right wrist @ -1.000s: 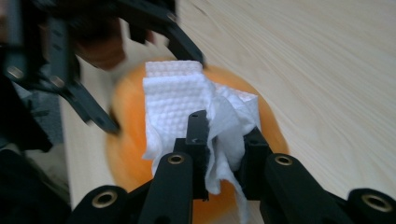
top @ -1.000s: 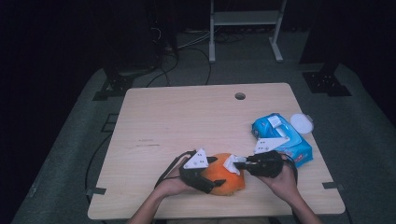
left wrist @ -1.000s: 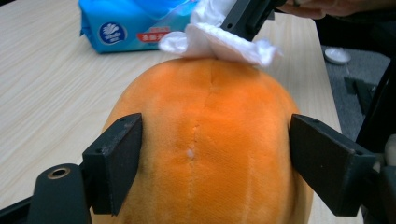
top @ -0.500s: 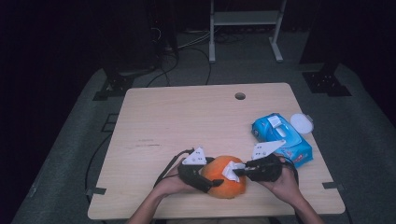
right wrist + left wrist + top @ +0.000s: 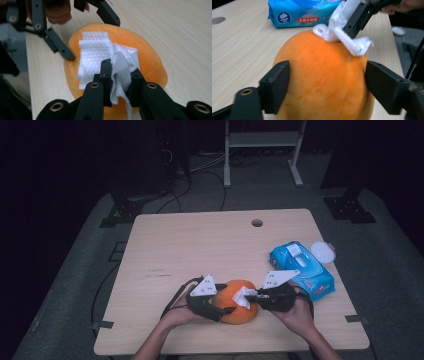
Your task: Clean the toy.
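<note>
1. high view, lower centre of the frame: an orange plush fruit (image 5: 239, 301) lies on the wooden worktop (image 5: 200, 250) near its front edge, between two hand-held grippers.
2. left gripper (image 5: 220, 307) sits at the fruit's left side; in the left gripper view its jaws have just been closing and now straddle the plush fruit (image 5: 322, 80), one at each flank, touching or just short of it; whether they press in cannot be told.
3. right gripper (image 5: 250, 296) comes in from the right; in the right gripper view its jaws are nearly together, pinching a white wet wipe (image 5: 105, 60) that rests on top of the fruit (image 5: 150, 67).
4. right of the frame in the high view: a blue wipes pack (image 5: 302, 269) lies near the right hand, with a round white lid (image 5: 322, 251) just beyond it at the worktop's edge.
</note>
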`<move>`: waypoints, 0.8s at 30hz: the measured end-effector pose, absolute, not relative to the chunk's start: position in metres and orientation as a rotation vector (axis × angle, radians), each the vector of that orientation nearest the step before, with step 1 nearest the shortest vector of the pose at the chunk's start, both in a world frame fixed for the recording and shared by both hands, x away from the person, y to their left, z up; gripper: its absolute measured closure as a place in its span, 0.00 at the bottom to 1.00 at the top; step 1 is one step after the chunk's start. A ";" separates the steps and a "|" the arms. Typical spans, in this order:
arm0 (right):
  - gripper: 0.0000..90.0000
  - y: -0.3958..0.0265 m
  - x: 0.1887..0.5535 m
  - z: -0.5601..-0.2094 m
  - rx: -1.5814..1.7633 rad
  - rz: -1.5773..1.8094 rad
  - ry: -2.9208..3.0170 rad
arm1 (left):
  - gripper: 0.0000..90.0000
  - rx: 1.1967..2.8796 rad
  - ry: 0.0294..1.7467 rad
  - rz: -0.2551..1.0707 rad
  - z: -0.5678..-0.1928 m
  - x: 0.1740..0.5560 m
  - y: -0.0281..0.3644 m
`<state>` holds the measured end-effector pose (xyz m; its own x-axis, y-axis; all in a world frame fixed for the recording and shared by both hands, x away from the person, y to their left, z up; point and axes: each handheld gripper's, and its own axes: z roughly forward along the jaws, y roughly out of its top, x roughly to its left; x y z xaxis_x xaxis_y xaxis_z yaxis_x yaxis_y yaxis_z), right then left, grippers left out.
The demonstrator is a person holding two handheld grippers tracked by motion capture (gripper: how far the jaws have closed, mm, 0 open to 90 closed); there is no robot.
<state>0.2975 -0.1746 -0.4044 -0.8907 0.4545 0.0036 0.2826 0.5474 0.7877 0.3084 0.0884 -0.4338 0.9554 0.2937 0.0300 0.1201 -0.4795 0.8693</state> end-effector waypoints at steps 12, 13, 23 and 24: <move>0.86 -0.206 0.318 -0.425 0.864 1.277 2.592 | 0.29 2.051 0.288 0.201 -0.445 0.313 0.100; 0.86 -0.207 0.321 -0.427 0.892 1.287 2.598 | 0.29 2.041 0.288 0.199 -0.446 0.313 0.100; 0.86 -0.201 0.317 -0.416 0.823 1.385 2.582 | 0.27 2.075 0.205 0.245 -0.441 0.305 0.090; 0.86 -0.202 0.319 -0.418 0.844 1.378 2.586 | 0.27 2.073 0.206 0.248 -0.441 0.305 0.090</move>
